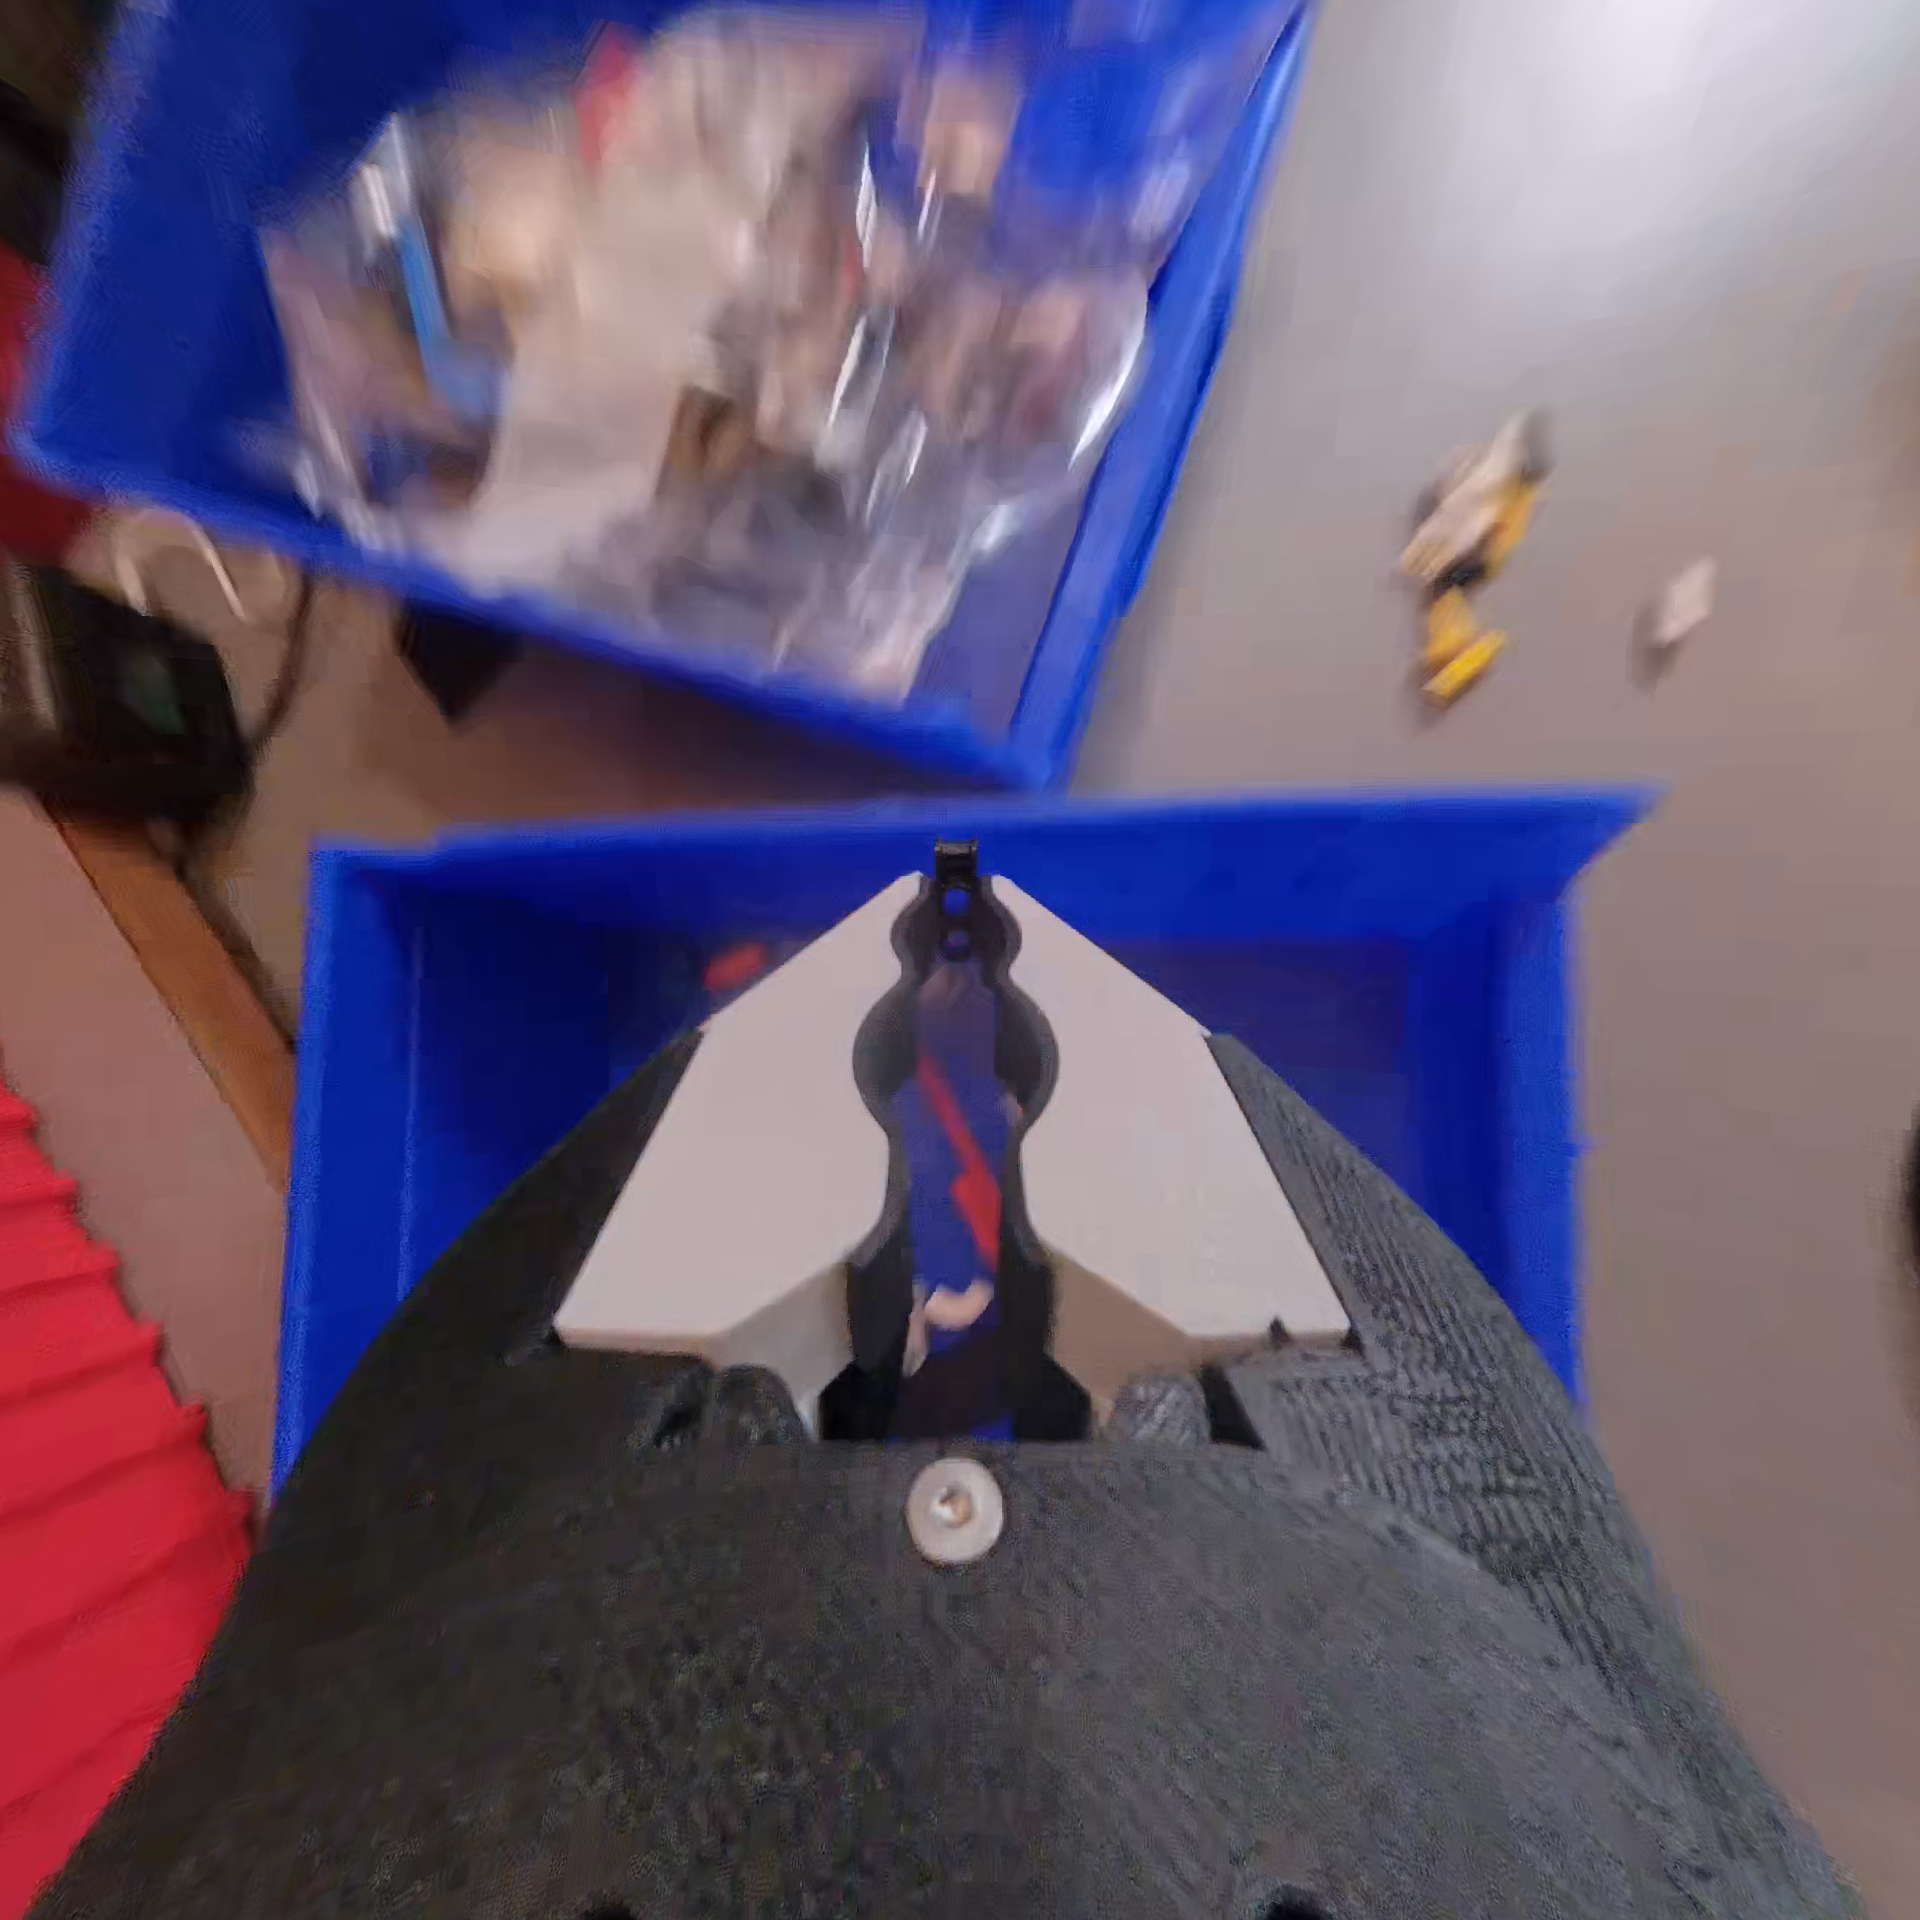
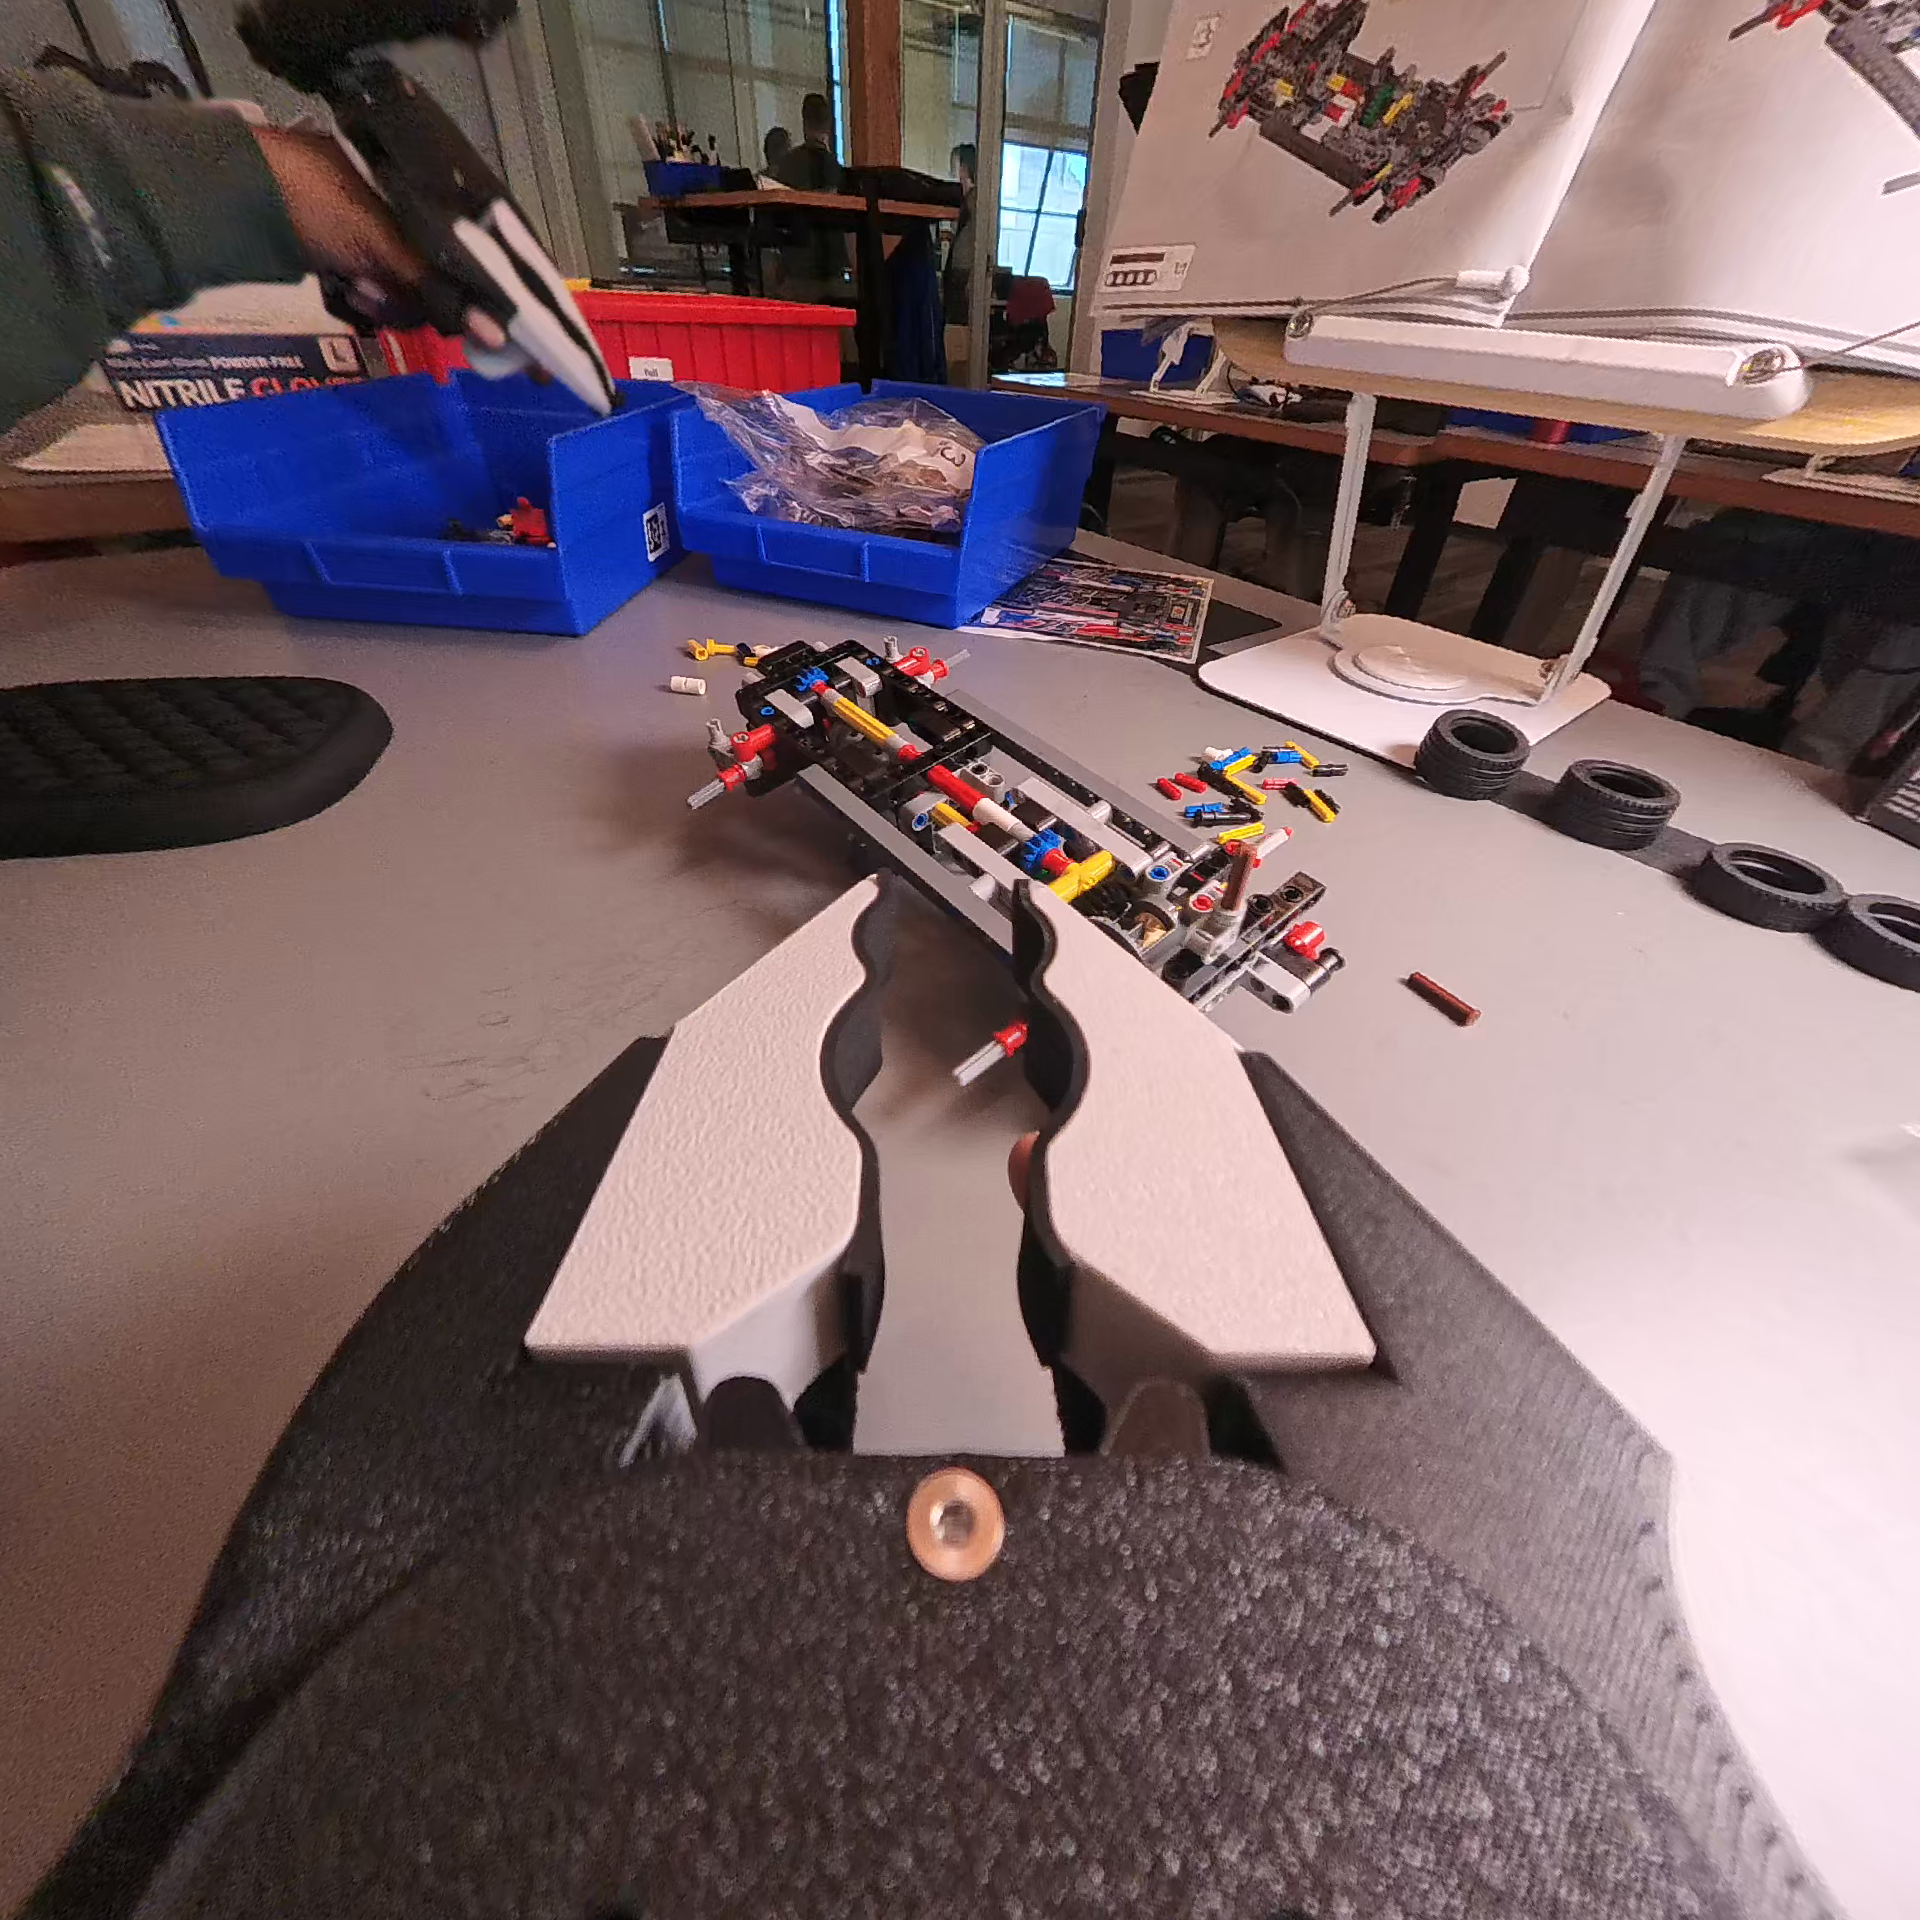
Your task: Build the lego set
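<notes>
- Grey tabletop (image 2: 416,935) spreads under us, with a workshop of desks and windows behind it.
- Our left gripper (image 1: 954,878) hangs above the left blue bin (image 1: 1299,935), its jaws nearly closed on a small black Lego beam with holes (image 1: 954,904) pinched at the very tips.
- Red and pale pieces lie blurred on that bin's floor below the fingers.
- Just beyond it sits a second blue bin (image 2: 997,499) holding crumpled clear plastic bags (image 2: 852,457).
- Our right gripper (image 2: 951,904) hovers low over the table, jaws parted by a moderate gap with nothing between them.
- Straight ahead of its tips lies the partly built Lego chassis (image 2: 935,769), a long black and grey frame with red, yellow and blue pins.
- Loose Lego pins (image 2: 1247,790) are scattered to the right of the chassis, and a brown axle (image 2: 1442,1000) lies apart from them.
- Four black tyres (image 2: 1610,800) line the table's right side, in front of a white stand (image 2: 1403,665) carrying the open instruction book (image 2: 1351,156).
</notes>
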The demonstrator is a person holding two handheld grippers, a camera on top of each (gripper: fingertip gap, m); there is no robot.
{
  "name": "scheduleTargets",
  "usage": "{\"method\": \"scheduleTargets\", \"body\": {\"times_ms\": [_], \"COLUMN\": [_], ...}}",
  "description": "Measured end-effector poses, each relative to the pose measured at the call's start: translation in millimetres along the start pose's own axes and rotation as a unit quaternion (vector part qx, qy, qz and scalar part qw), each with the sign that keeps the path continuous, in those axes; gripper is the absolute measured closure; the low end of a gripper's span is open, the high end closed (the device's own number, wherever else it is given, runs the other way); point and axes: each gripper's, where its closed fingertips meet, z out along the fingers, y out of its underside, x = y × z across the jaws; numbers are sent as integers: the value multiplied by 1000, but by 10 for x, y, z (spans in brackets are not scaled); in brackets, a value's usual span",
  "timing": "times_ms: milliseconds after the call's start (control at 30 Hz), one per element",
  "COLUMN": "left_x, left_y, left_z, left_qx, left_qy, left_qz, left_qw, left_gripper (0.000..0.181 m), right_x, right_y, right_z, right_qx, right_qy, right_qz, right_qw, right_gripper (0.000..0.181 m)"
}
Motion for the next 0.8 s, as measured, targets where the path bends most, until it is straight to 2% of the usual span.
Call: {"method": "scheduleTargets", "body": {"times_ms": [33,100,200,300,433,500,633,800], "left_x": [141,573,1515,2571,3670,3982,4298,4434], "left_y": [-267,-778,-1363,-1672,-1882,-2007,-2231,-2230], "left_z": [-126,-346,-501,-386,-13,142,315,458], "left_qx": [47,137,240,285,277,274,269,262], "left_qy": [1,32,142,291,443,484,535,546], "left_qz": [7,18,21,-15,-107,-155,-246,-296], "left_qw": [999,990,960,913,845,816,762,739], "left_gripper": [175,175,175,176,176,176,176,176], "right_x": [-12,-36,-86,-156,-354,-475,-546,-490], "right_y": [0,-8,-37,-67,-129,-152,-156,-127], "right_z": [0,1,-2,-14,-3,22,109,158], "right_qx": [0,0,5,9,19,21,12,6], "right_qy": [-2,-5,-11,-18,-42,-52,-23,14], "right_qz": [-4,-13,-28,-50,-89,-112,-183,-218], "right_qw": [1000,1000,1000,999,995,992,983,976], "right_gripper": [163,163,163,163,161,160,156,161]}}
